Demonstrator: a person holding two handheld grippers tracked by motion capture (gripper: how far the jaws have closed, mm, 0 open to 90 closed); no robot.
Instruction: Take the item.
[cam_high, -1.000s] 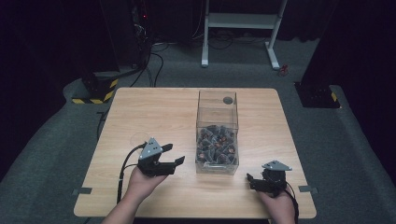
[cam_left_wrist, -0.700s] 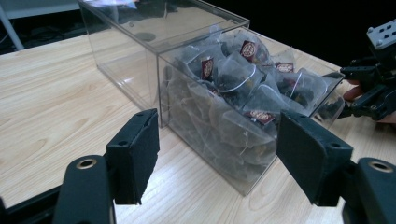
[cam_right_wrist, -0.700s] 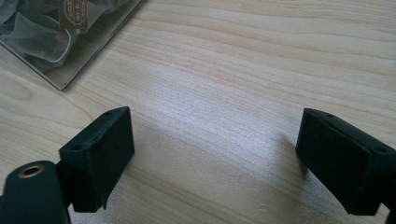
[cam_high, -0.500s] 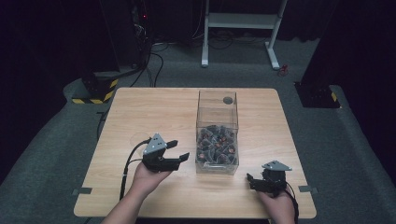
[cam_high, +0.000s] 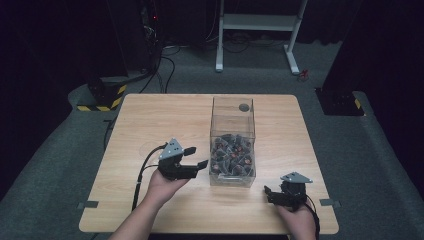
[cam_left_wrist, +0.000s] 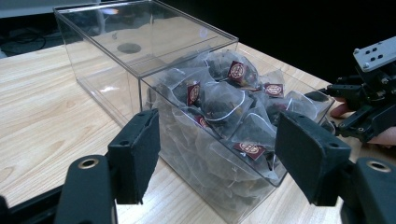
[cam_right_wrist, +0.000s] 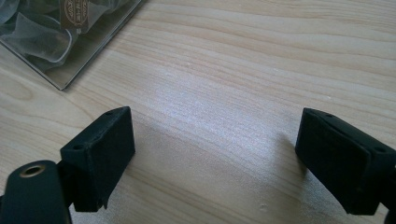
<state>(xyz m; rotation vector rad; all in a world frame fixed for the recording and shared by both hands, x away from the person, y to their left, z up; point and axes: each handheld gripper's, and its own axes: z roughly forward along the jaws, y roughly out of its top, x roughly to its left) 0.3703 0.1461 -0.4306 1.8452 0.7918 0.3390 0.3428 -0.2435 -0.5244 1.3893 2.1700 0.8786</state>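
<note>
A clear, rectangular plastic box (cam_high: 232, 142) was seen at the middle of the light wooden surface (cam_high: 140, 120), its near end heaped with translucent tea bags (cam_left_wrist: 224, 100) bearing small dark red labels (the far end lay bare). The left gripper (cam_high: 192, 157) was held just beside the box's left wall, jaws spread wide and holding nothing. The right gripper (cam_high: 269, 192) was kept low at the surface's near right edge, near the box's corner, jaws likewise wide apart with nothing between them.
</note>
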